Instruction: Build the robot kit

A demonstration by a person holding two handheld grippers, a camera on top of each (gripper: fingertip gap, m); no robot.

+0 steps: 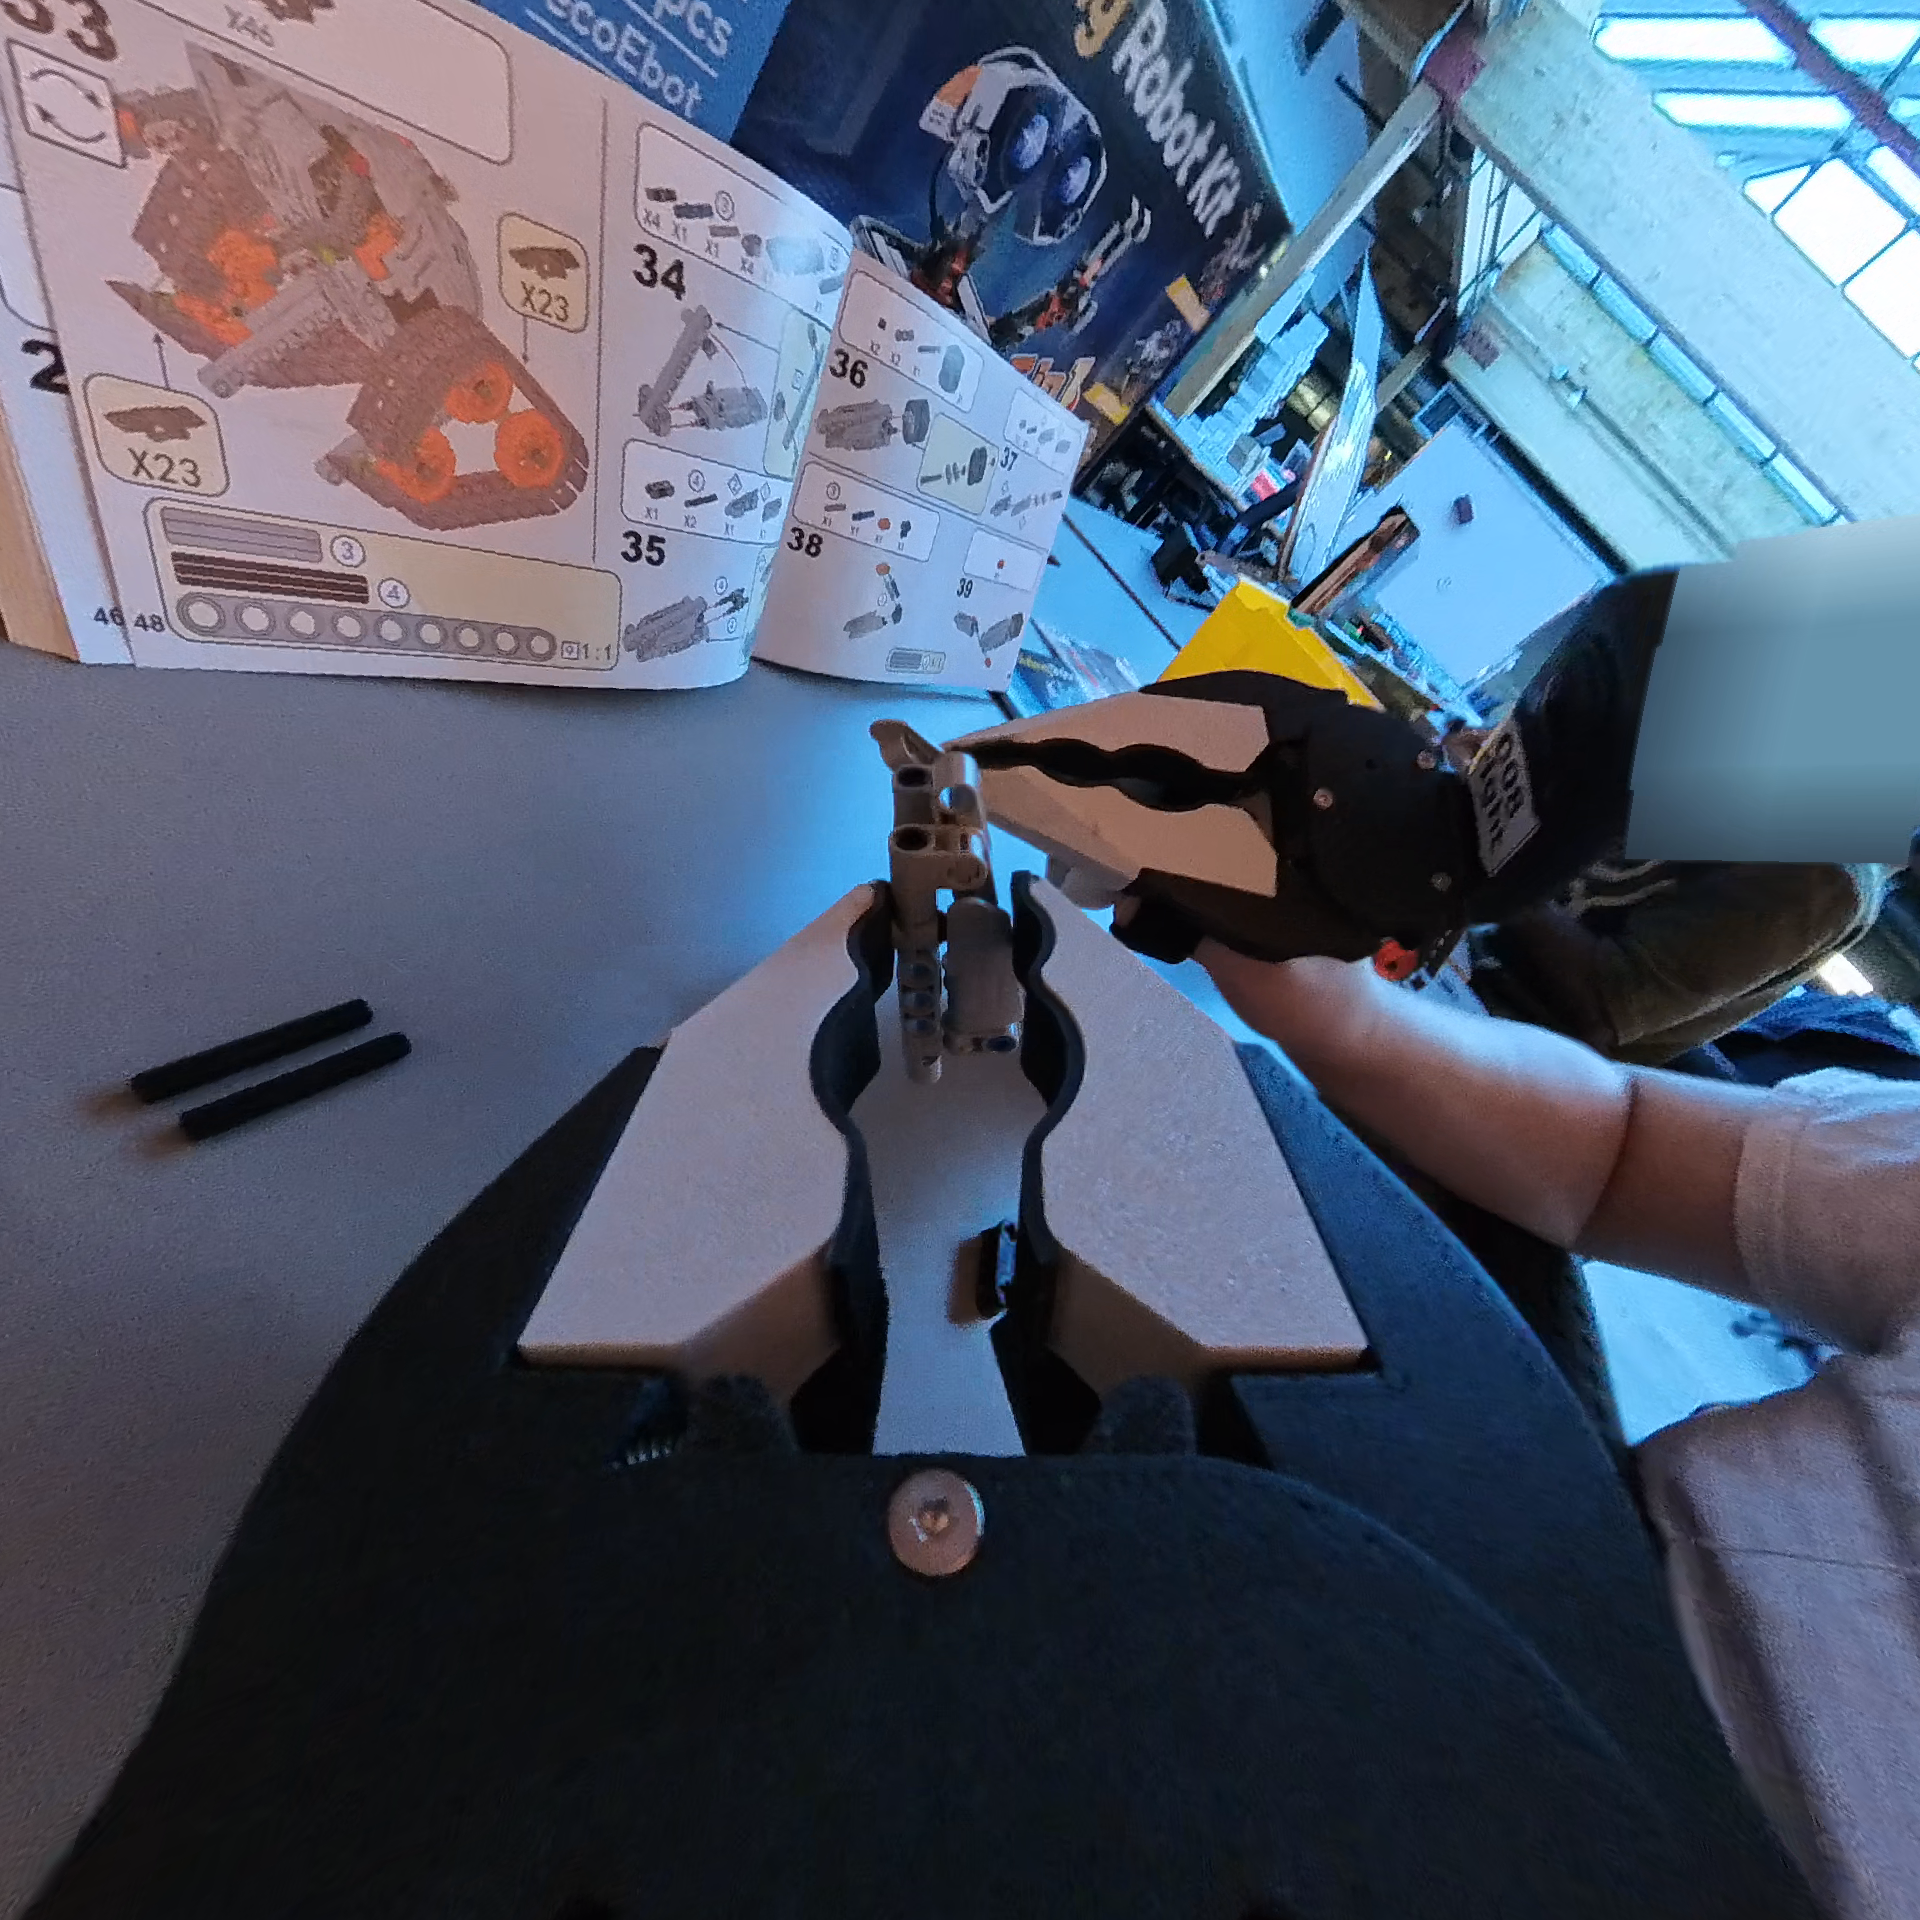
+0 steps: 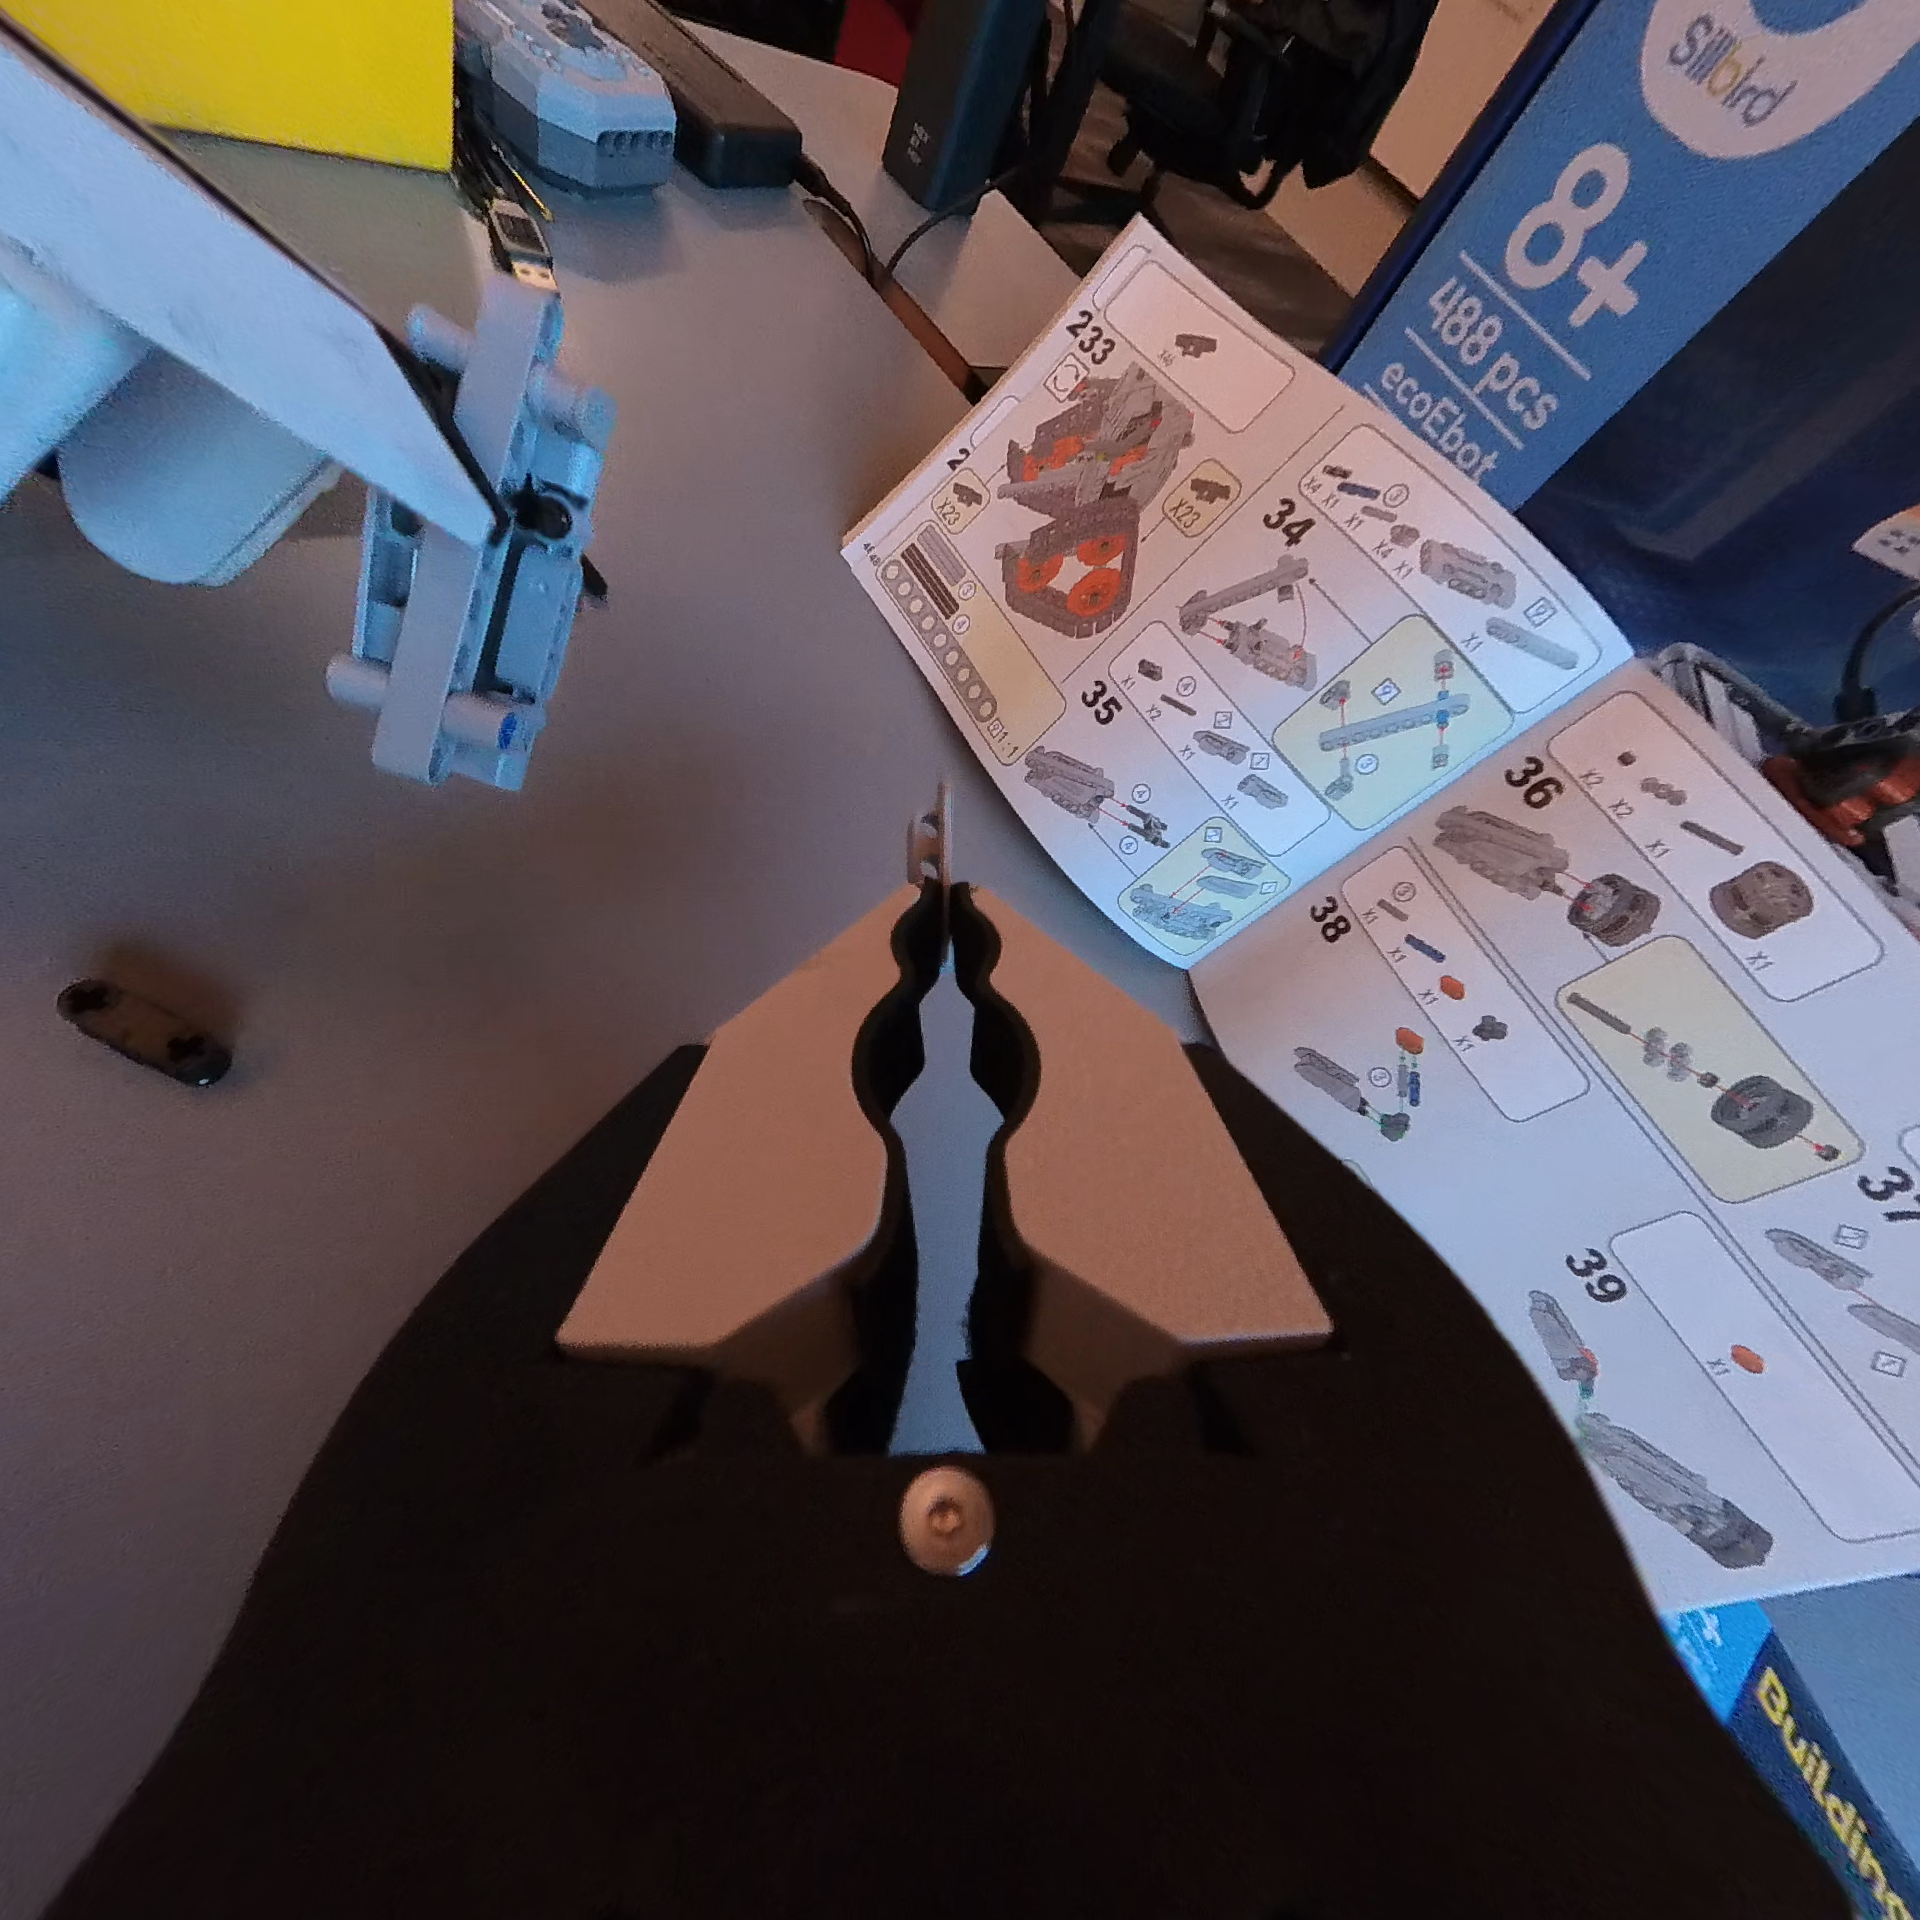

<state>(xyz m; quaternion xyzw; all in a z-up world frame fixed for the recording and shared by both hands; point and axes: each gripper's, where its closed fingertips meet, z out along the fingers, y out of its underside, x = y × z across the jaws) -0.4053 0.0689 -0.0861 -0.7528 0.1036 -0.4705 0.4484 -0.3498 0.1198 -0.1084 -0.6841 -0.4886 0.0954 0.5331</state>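
Above a grey table (image 1: 312, 831), the left gripper (image 1: 940, 914) is clamped on a grey brick assembly (image 1: 940, 935), held upright with its long axis running away from the camera along the fingers. The right gripper (image 1: 961, 774) comes in from the right, its fingers pinched together on a thin grey beam (image 2: 935, 842) whose tip meets the assembly's top end in the left wrist view. Two black axles (image 1: 270, 1070) lie on the table well to the left, side by side. A black link (image 2: 145, 1029) lies apart. An open instruction booklet (image 2: 1351, 779) rests just beyond, against a blue box (image 2: 1558, 312).
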